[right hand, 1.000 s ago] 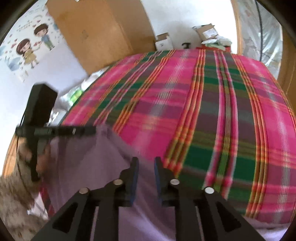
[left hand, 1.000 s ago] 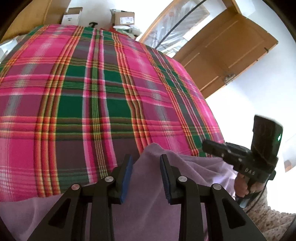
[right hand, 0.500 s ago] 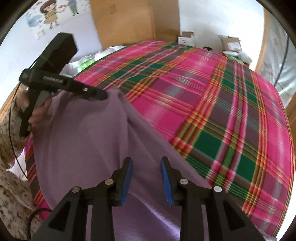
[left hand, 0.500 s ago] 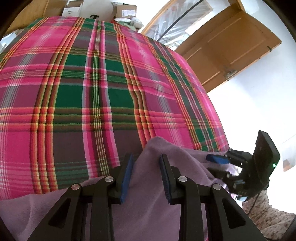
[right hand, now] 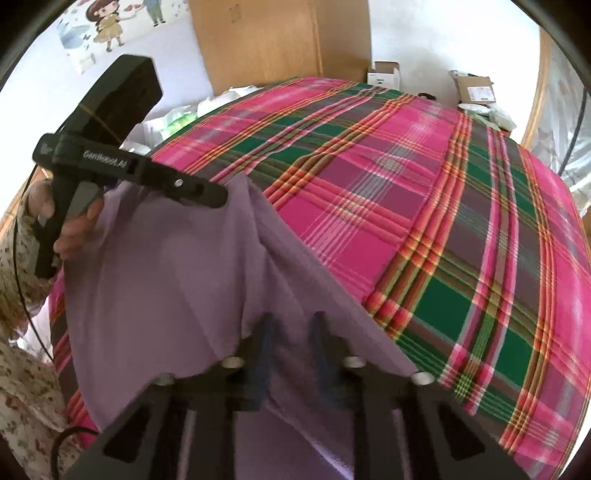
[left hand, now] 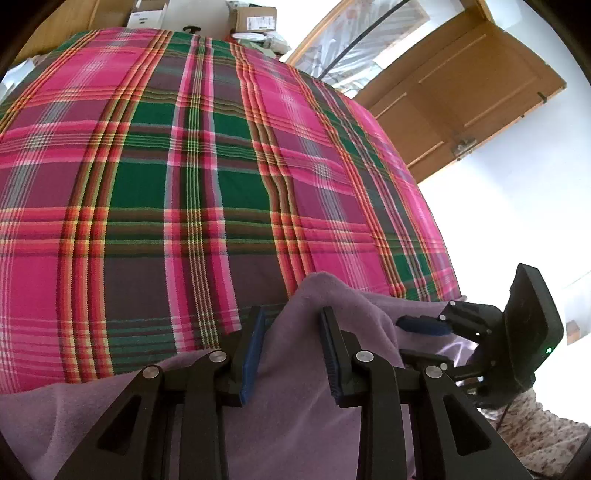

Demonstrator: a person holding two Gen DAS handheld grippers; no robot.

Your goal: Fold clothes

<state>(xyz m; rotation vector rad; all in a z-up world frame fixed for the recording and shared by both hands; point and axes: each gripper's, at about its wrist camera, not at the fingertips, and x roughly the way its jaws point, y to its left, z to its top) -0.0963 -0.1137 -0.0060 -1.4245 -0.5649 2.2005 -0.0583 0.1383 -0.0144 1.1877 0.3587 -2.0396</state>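
Ahead of both my tongs the plaid bedspread (left hand: 207, 177) lay wide and bare, open room to sweep across. Near edge taken up by the purple garment (left hand: 295, 406), bunched in a ridge between my left tongs (left hand: 291, 347) and draped over my right tongs (right hand: 291, 354), so their fingers showed only dimly through the cloth. From the left view my right tongs (left hand: 424, 325) crowded in just beside on the right, little passage between. Far end hemmed by cardboard boxes (left hand: 253, 18); wooden door (left hand: 461, 96) stood along the right side, wardrobe (right hand: 280, 37) at the far left.
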